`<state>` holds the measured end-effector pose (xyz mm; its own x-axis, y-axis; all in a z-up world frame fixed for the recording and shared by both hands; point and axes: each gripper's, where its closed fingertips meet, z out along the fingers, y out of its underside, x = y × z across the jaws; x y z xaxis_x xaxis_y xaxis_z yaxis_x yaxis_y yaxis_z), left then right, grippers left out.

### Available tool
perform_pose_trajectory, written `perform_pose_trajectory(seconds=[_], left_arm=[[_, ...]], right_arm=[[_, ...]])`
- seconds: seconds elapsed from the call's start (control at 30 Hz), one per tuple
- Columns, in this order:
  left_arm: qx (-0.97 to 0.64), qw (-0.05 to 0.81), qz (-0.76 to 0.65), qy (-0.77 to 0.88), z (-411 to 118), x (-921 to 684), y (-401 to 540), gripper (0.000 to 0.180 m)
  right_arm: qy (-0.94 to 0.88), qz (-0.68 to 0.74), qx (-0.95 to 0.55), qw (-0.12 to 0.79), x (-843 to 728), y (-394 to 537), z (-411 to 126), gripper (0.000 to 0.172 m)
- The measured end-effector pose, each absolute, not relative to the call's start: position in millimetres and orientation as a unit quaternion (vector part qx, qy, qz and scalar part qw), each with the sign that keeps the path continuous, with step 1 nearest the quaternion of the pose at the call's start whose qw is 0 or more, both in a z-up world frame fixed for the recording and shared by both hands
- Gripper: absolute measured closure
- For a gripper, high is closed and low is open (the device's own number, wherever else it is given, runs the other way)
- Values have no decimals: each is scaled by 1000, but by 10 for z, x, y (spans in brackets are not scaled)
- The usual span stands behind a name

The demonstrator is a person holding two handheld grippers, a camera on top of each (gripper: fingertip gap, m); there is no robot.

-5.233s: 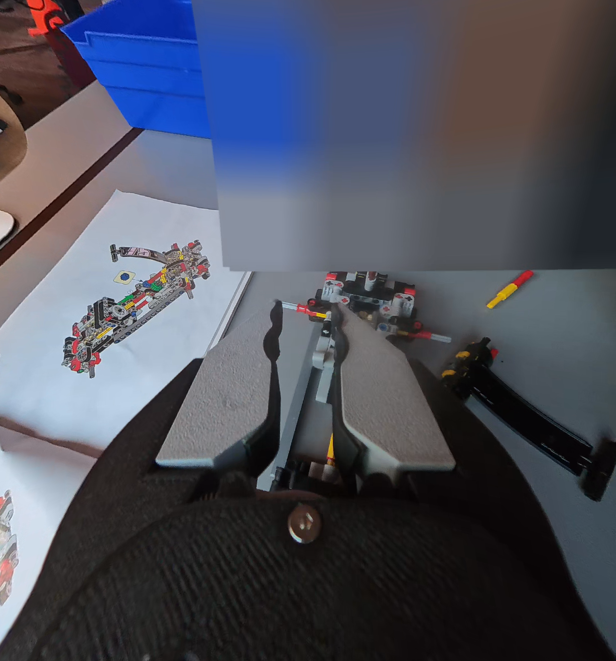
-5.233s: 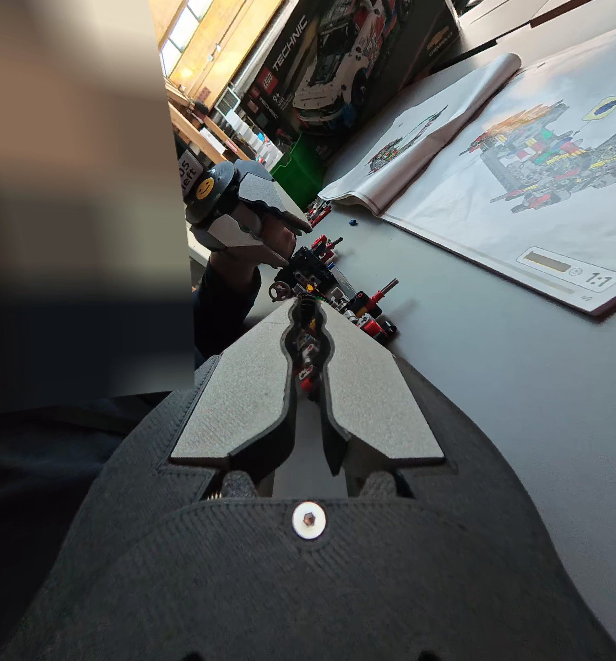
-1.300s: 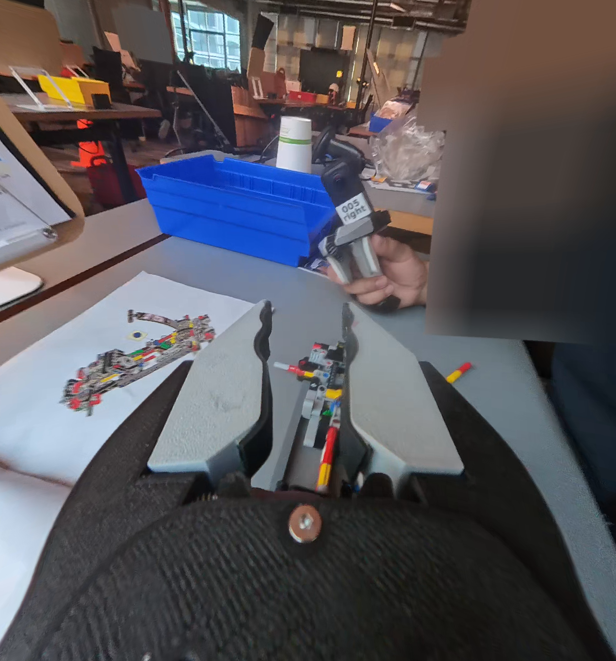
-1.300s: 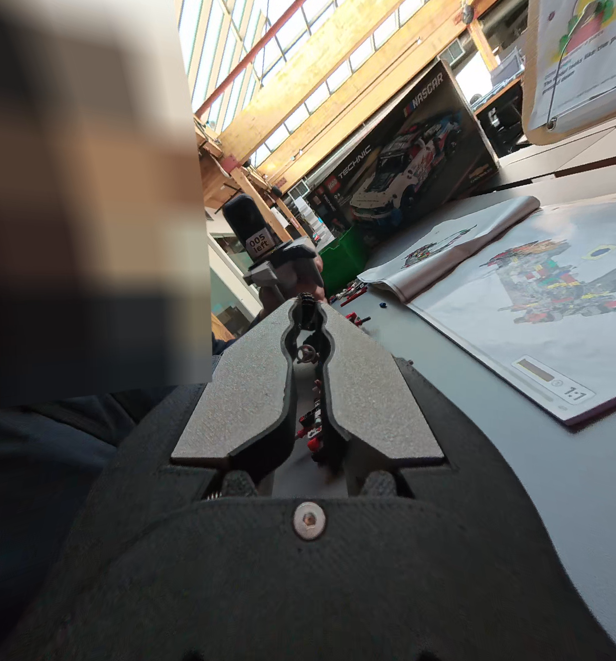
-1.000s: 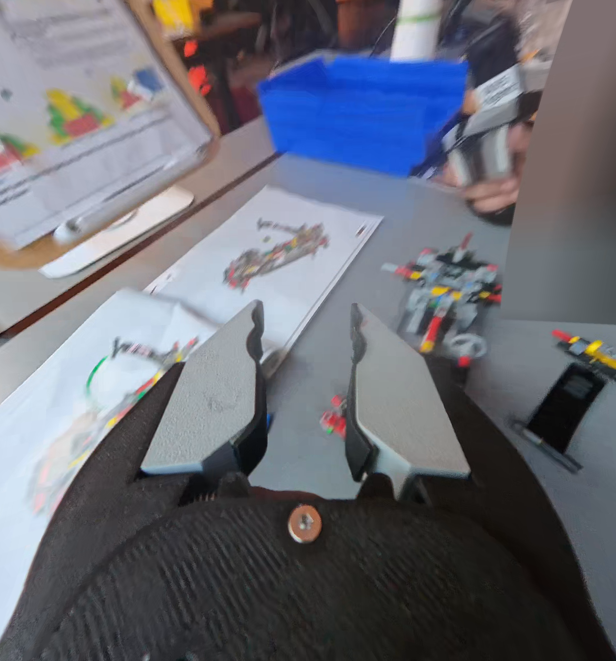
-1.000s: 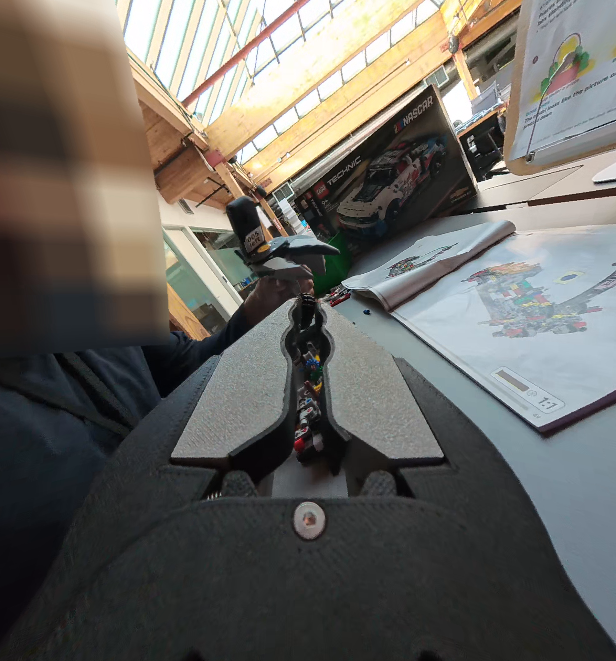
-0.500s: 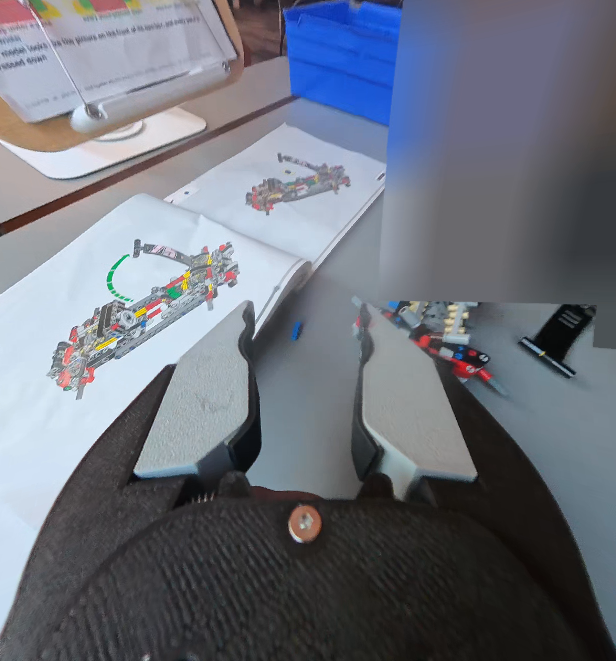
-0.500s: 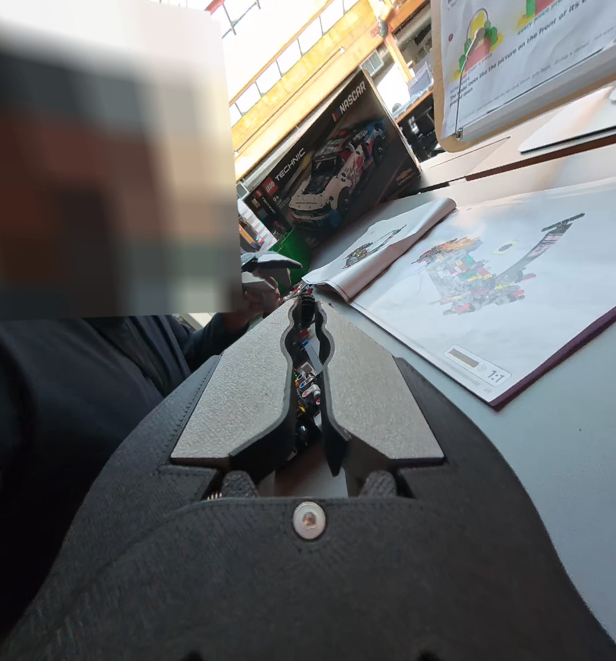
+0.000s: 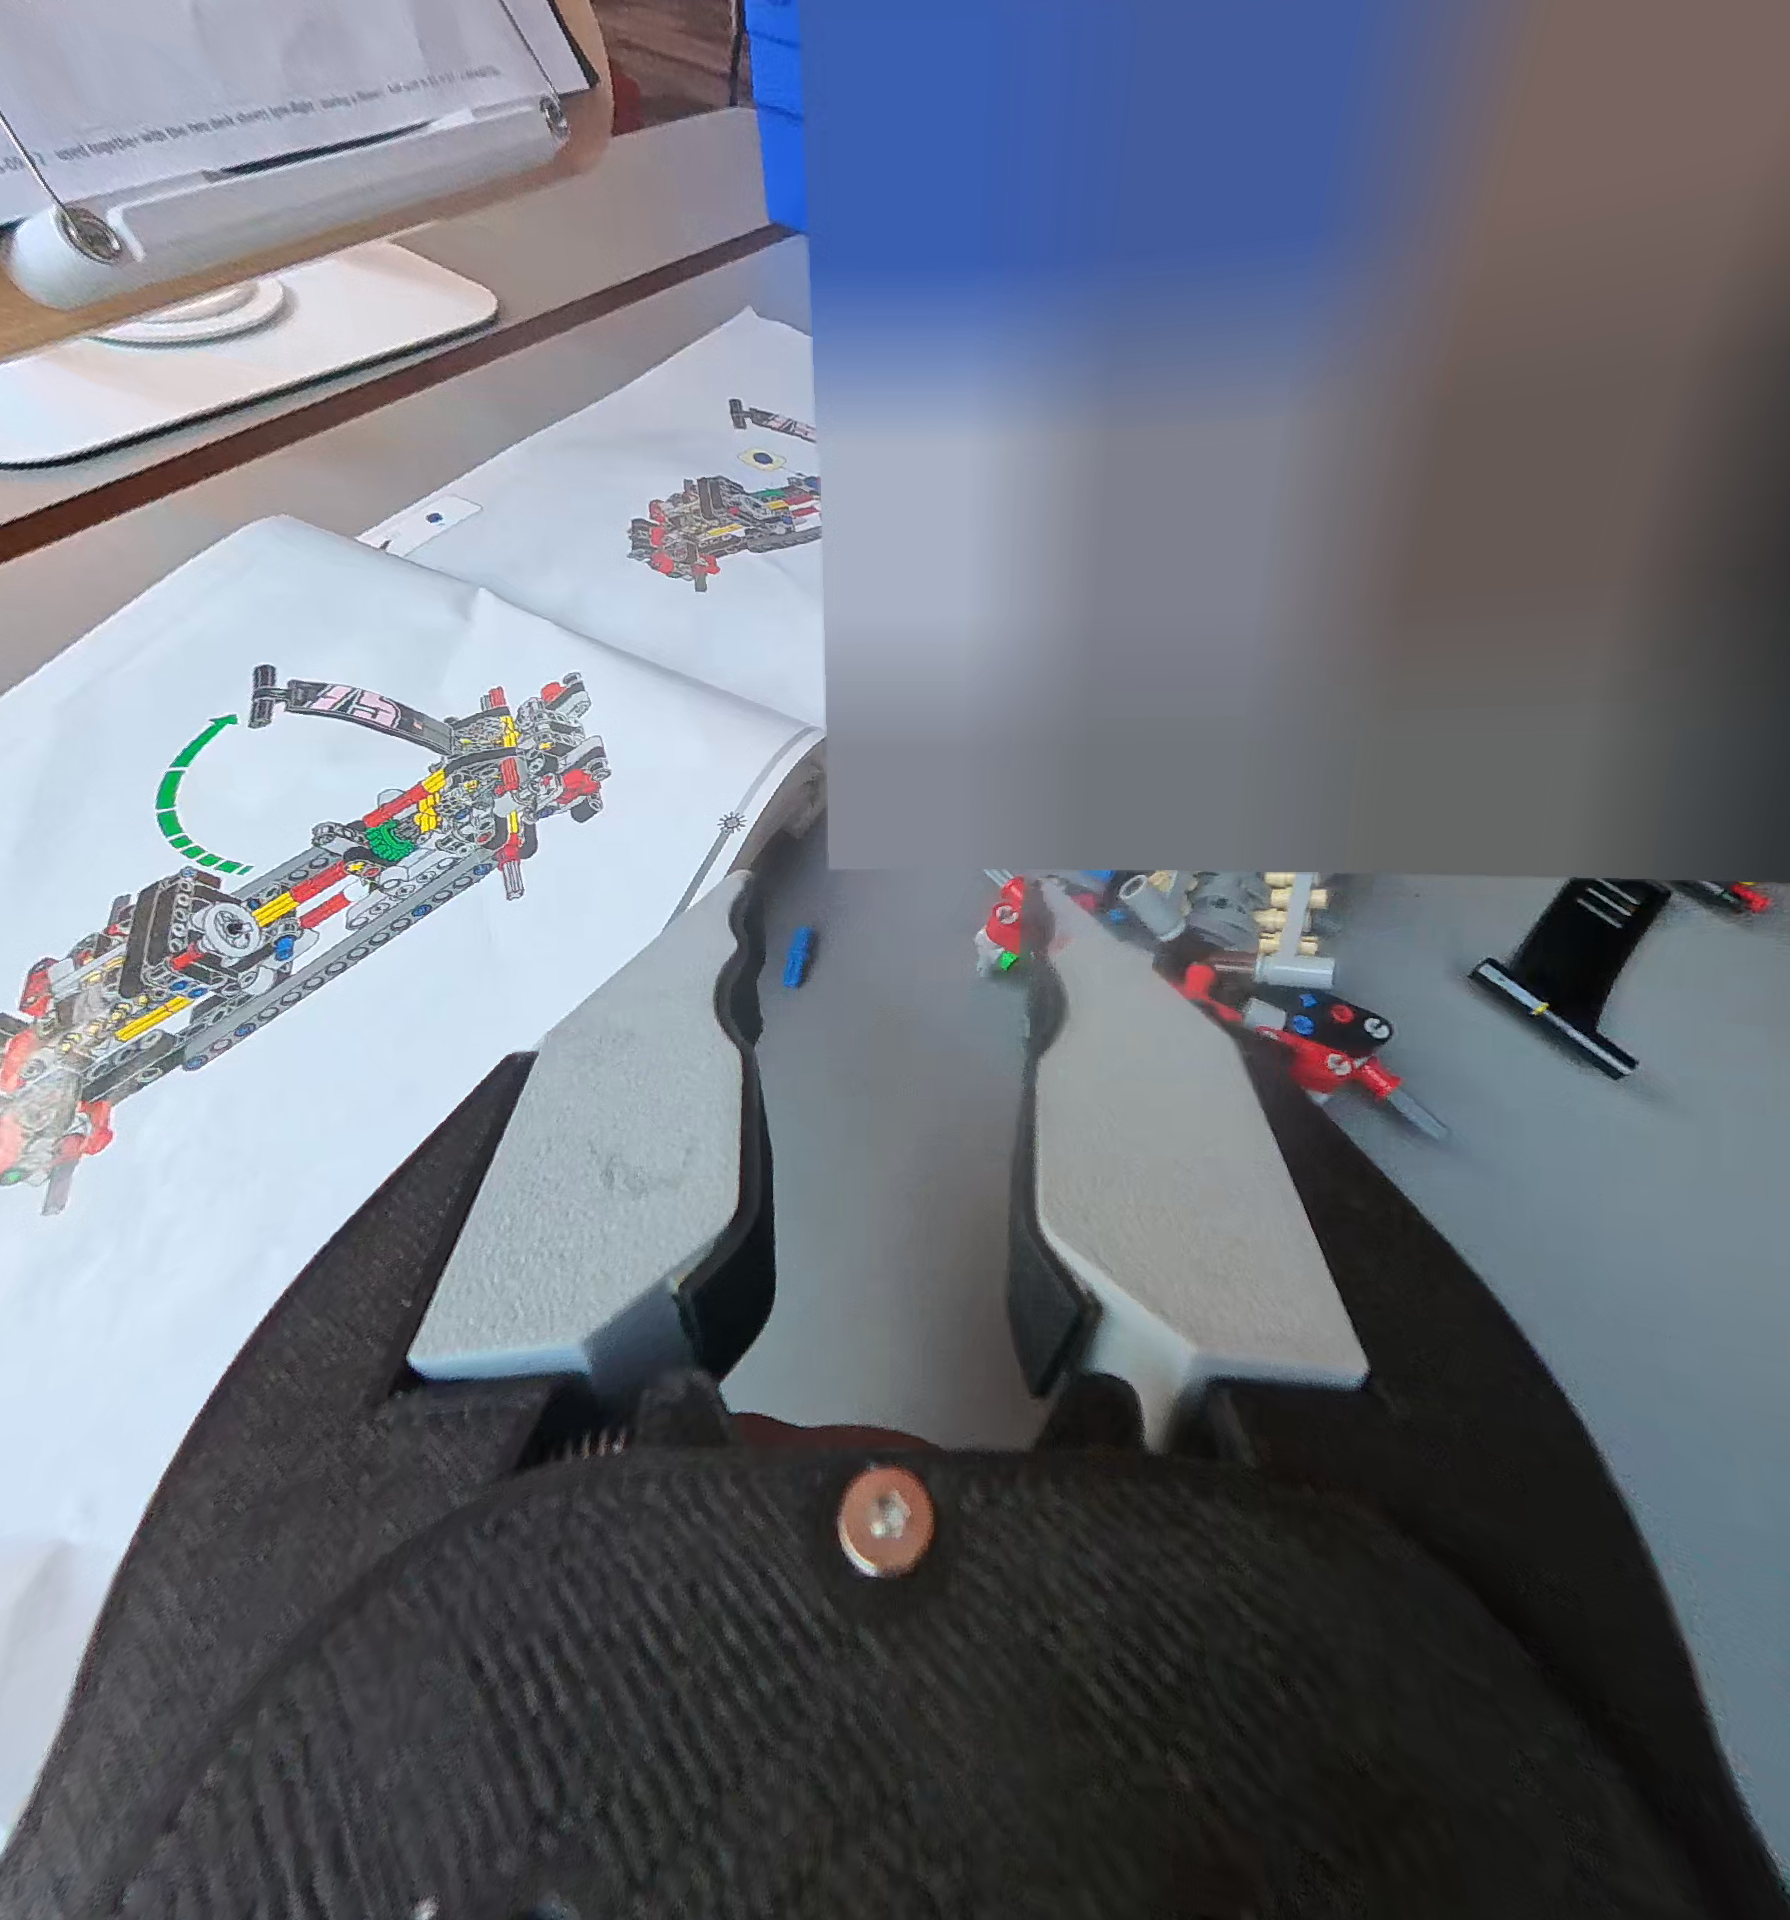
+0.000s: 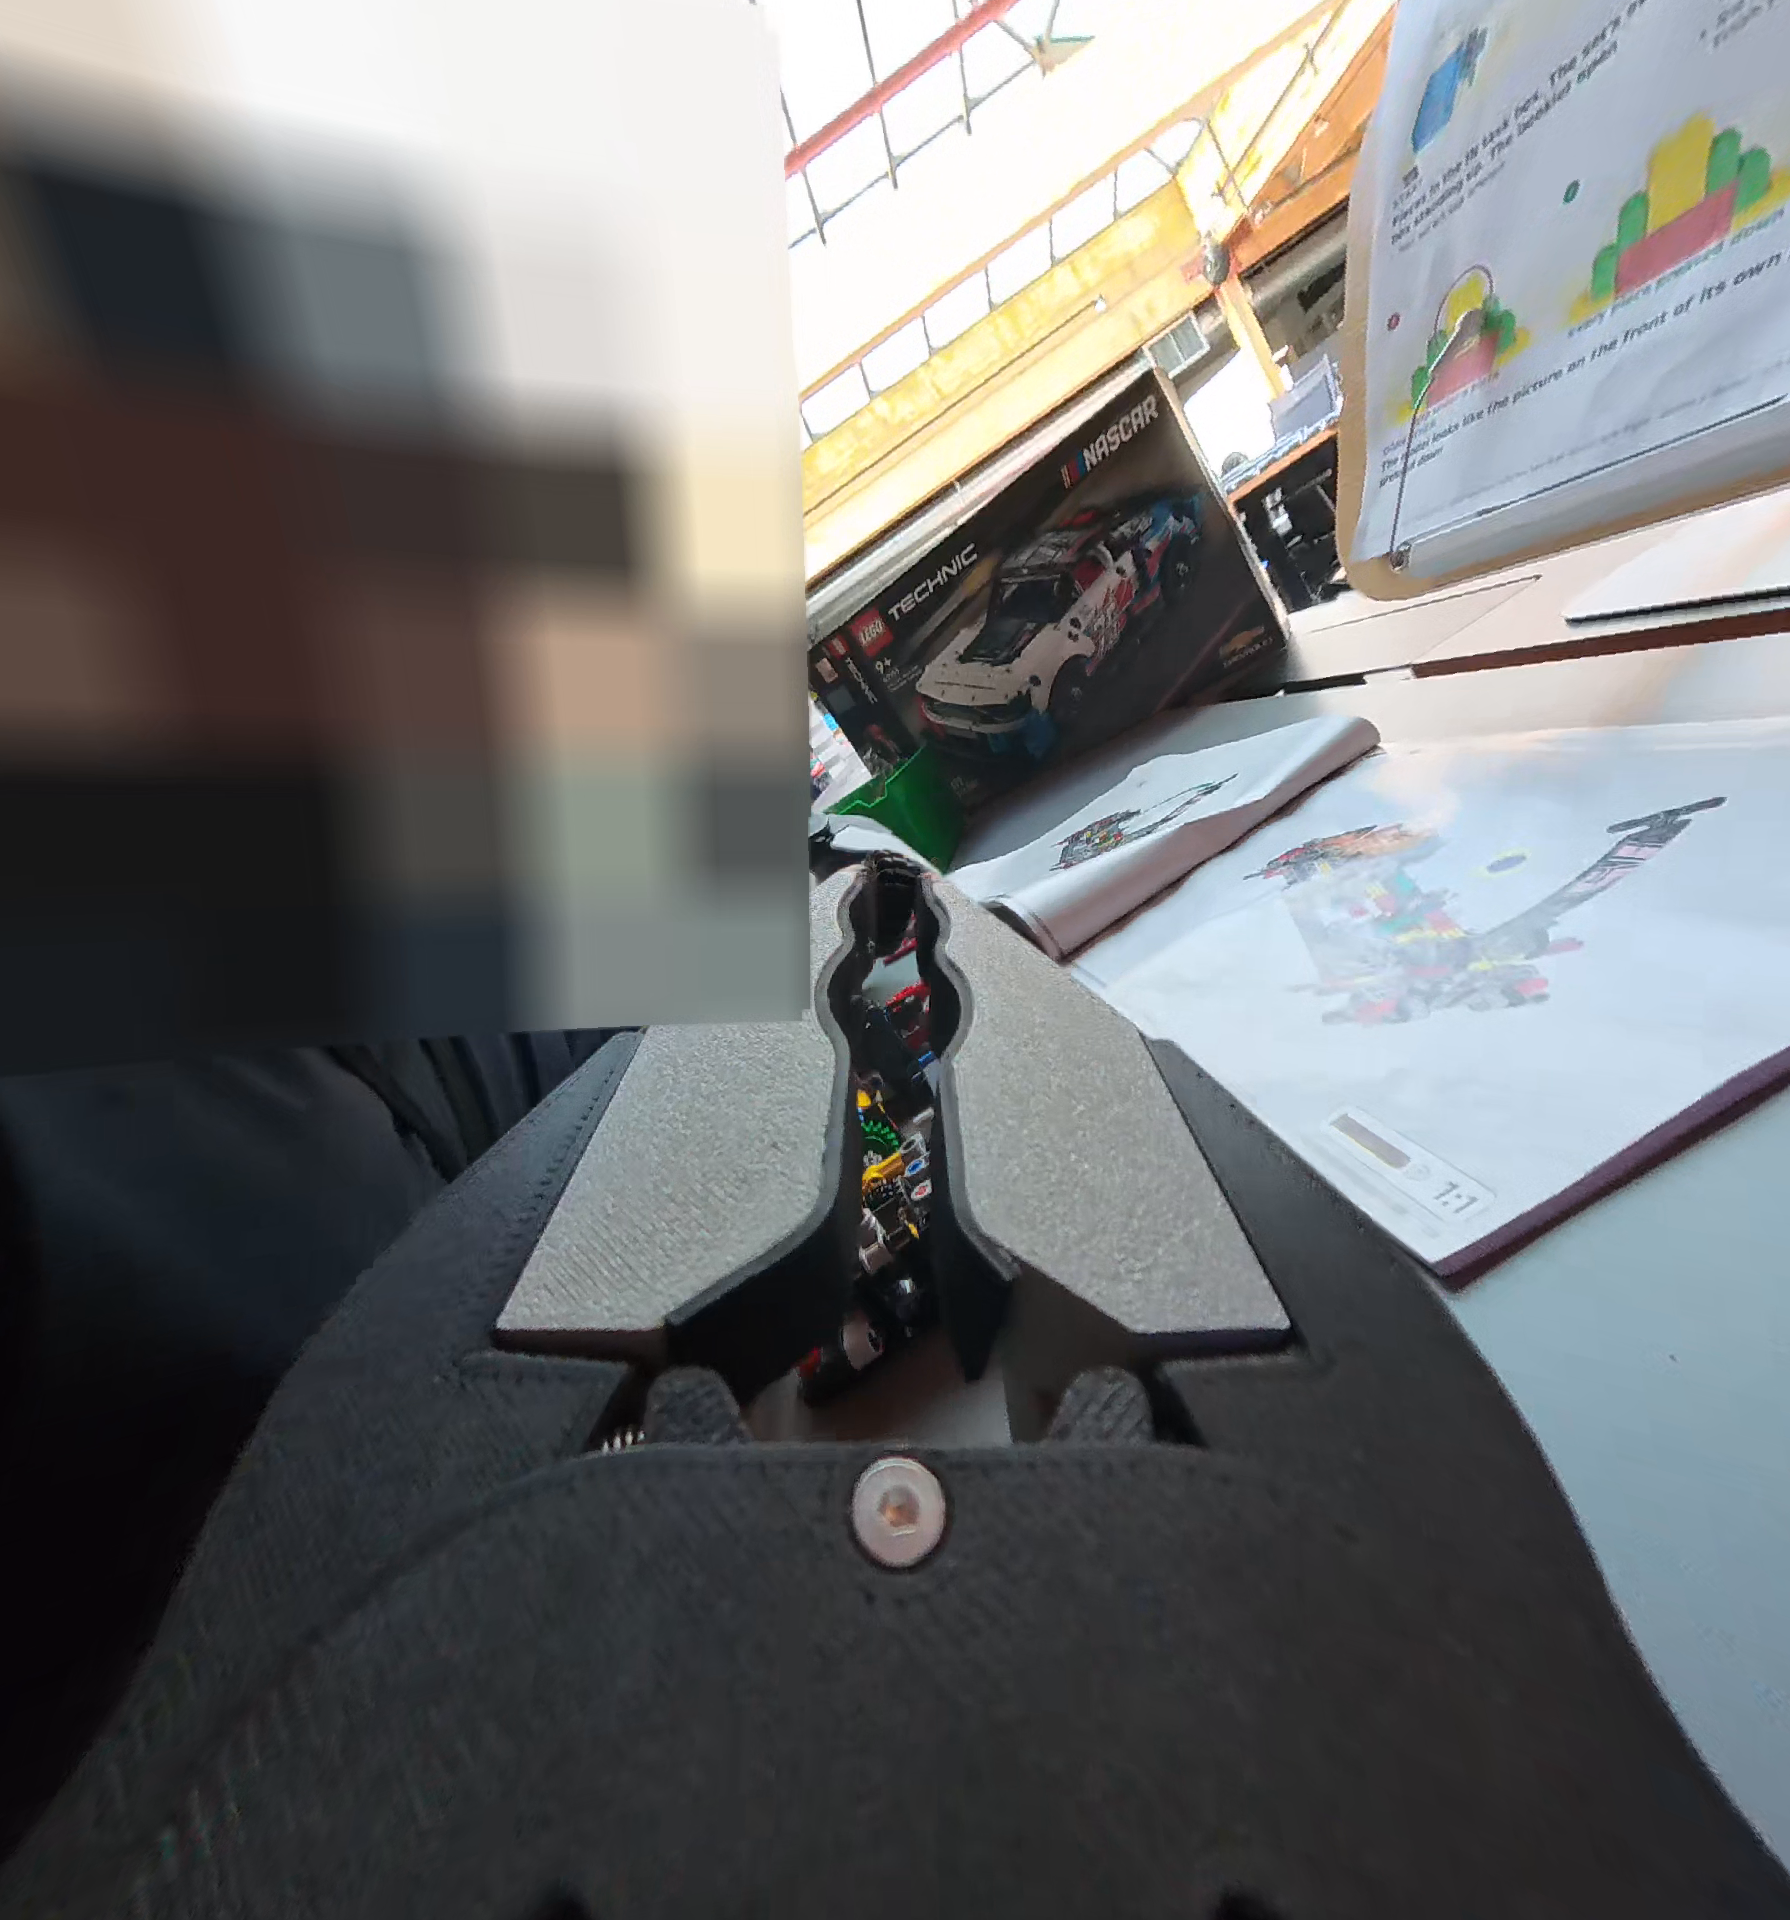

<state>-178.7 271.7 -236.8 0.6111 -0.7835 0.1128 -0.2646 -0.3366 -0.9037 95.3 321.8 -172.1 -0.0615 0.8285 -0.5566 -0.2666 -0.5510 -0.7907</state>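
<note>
Left gripper [image 9: 891,935]: jaws spread, bare, over the grey table [image 9: 1597,1299] – small blue peg [image 9: 797,956] just beside its left fingertip.
Right gripper [image 10: 889,883]: clenched on a small black ribbed part [image 10: 886,875] at the fingertips.
Nearby: open booklet [image 9: 247,935], loose toy-brick pieces [image 9: 1275,997].

Left claw [image 9: 891,935] spread wide over the table, nothing between its fingers; right claw [image 10: 893,883] closed, tips nearly meeting.
</note>
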Motion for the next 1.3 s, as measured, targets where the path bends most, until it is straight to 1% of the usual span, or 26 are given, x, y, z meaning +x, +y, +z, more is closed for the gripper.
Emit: perform_pose_trajectory(seconds=[0.23,0.4,0.63,0.73,0.8,0.87,0.93,1.0,1.07,1.17,1.3], left_arm=[[-768,477,-253,344,-2328,-1757,2783,134],[-770,463,-215,383,-2390,-1657,2762,132],[-728,498,-258,394,-1978,-1034,2668,135],[-719,497,-252,415,-1884,-755,2643,137],[-714,490,-274,418,-1822,-524,2600,137],[-714,469,-286,434,-1835,-279,2529,137],[-716,460,-249,463,-1909,-119,2515,138],[-717,450,-217,486,-1967,-26,2515,140],[-717,442,-218,494,-1976,51,2511,140],[-709,445,-215,503,-1962,174,2515,140],[-699,438,-177,538,-2044,321,2466,139]], right_arm=[[-275,677,-588,348,780,3199,-1878,167],[-291,668,-602,326,687,3151,-1949,168],[-298,682,-594,305,665,3080,-1944,168],[-304,688,-592,290,649,3041,-1955,167],[-308,688,-598,272,624,3009,-1989,167],[-313,689,-607,243,588,2944,-2037,168],[-326,685,-611,225,555,2843,-2064,167],[-348,676,-610,223,534,2731,-2061,167],[-361,672,-607,225,525,2658,-2028,167],[-356,684,-598,220,517,2618,-1932,167],[-350,693,-598,203,510,2568,-1910,168]])
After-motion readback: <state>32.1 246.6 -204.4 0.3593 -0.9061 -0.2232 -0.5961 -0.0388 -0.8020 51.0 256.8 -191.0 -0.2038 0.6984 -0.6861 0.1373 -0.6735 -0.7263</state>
